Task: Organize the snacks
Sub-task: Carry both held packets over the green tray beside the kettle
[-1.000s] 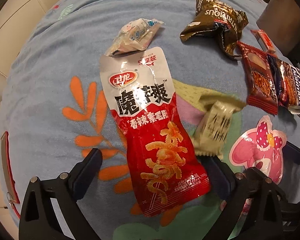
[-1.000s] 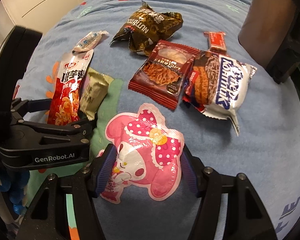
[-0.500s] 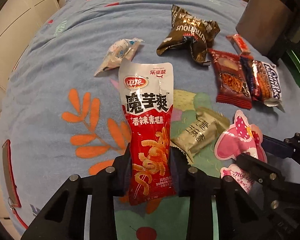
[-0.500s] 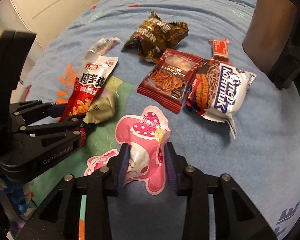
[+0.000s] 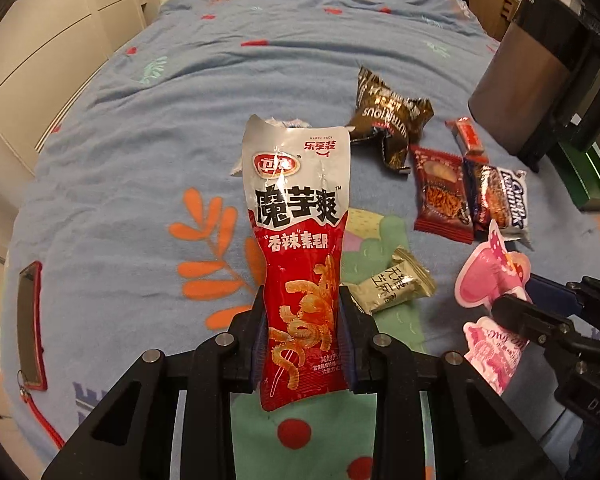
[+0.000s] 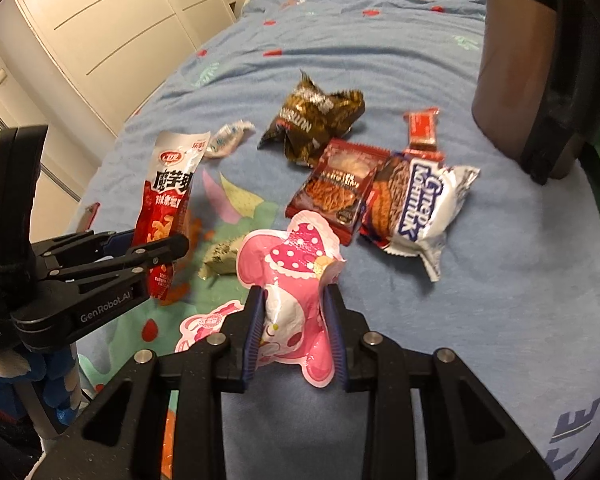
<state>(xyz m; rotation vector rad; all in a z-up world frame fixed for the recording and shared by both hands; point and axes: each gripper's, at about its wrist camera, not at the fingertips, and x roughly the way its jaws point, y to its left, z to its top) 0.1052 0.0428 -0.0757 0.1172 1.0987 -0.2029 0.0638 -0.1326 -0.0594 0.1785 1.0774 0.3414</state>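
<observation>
Above the bed [image 5: 148,92], my left tongs [image 5: 302,344] pinch the red konjac pouch [image 5: 300,240]; right tongs [image 6: 294,324] pinch the pink character packet [image 6: 296,280]. Both glossy films, gripped low, could slip free.

On the bed [image 5: 148,92], the crumpled packet [image 5: 390,114] lies behind two overlapping packets [image 5: 464,196]; a bin [image 5: 516,92] stands right.

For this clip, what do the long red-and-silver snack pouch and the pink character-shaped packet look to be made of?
The long red-and-silver snack pouch, clamped in the left gripper: apparently glossy foil-lined plastic film, given its mirror-like silver top, glare streaks and pinched waist. The pink character-shaped packet, clamped in the right gripper: likely thin glossy printed plastic, with bright highlights and buckling between the pads.
</observation>
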